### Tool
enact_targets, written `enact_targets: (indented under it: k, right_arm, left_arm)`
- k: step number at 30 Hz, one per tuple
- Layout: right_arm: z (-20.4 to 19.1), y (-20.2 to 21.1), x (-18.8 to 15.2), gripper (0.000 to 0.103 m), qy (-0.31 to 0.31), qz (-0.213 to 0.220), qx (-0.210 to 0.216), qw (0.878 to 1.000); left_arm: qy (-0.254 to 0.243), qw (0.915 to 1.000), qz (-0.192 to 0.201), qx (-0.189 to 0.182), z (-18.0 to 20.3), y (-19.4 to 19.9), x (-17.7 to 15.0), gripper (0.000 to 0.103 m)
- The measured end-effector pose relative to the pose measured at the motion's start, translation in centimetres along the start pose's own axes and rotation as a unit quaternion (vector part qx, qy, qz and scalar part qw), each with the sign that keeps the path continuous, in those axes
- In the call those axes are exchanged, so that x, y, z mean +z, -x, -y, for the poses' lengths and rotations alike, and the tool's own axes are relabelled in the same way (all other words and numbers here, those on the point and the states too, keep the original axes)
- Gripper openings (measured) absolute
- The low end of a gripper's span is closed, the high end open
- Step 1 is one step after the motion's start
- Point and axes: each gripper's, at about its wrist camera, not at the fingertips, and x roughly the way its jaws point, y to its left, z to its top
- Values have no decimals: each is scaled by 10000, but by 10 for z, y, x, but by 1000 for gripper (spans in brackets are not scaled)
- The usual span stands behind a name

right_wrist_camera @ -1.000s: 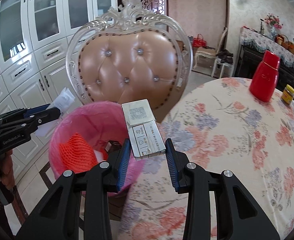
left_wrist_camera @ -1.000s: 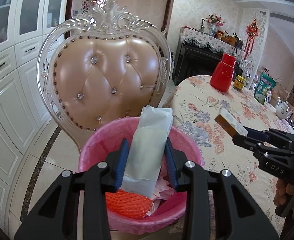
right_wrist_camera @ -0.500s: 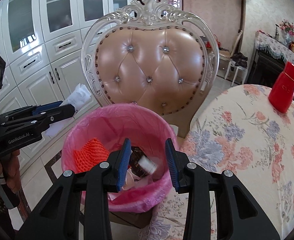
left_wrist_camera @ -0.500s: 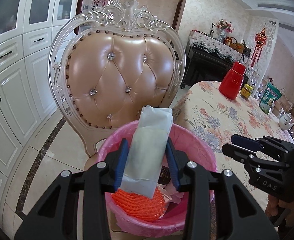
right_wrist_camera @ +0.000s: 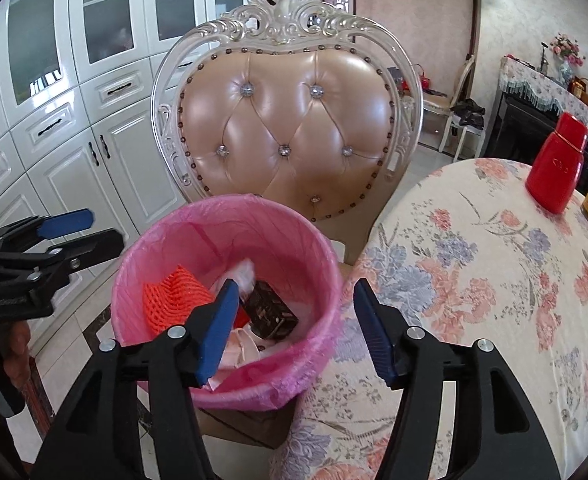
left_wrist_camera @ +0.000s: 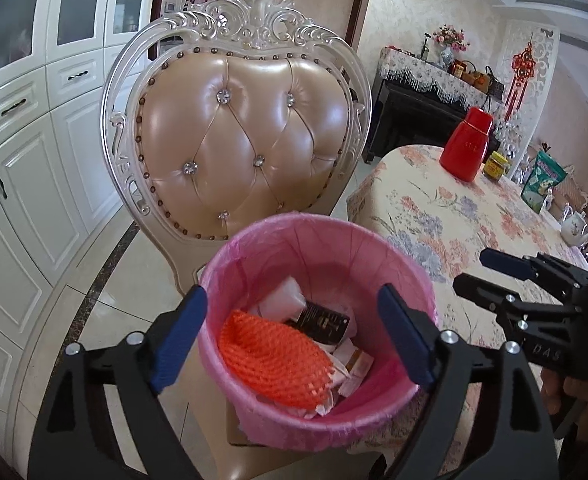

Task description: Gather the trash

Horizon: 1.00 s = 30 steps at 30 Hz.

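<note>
Left gripper [left_wrist_camera: 291, 330] hangs over the round bin lined with a pink plastic bag [left_wrist_camera: 410, 276], fingers spread wide, nothing between them; right gripper [right_wrist_camera: 296, 326] likewise parted and empty above the bin's table-side rim; inside the bin lie an orange foam net sleeve [left_wrist_camera: 271, 356], a dark brown printed carton [left_wrist_camera: 322, 322] and white paper wrappers [left_wrist_camera: 283, 300]; bin stands between the cream tufted leather chair with carved white frame [left_wrist_camera: 245, 132] and the floral-cloth table [right_wrist_camera: 494, 280].

A cream padded chair [left_wrist_camera: 237, 136] stands on the glossy tiled floor [left_wrist_camera: 93, 304] between white cupboards [left_wrist_camera: 25, 152] and a floral-clothed table [right_wrist_camera: 494, 280], under patterned wallpaper [left_wrist_camera: 422, 12].
</note>
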Motion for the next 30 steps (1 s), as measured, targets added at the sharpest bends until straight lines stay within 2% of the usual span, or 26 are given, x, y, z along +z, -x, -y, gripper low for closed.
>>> enact_targets:
  k: [7, 13, 30]
  right_arm:
    - [9, 12, -14, 68, -109, -2, 4, 9999]
    - [7, 21, -23, 74, -48, 6, 31, 10000]
    - [1, 23, -24, 77, -5, 16, 92, 10000]
  left_arm:
    - [-86, 9999, -69, -35, 8, 16, -10, 95]
    - [-131, 9997, -193, -46, 13, 22, -19, 96]
    - [-164, 9997, -183, 17, 13, 29, -23, 98]
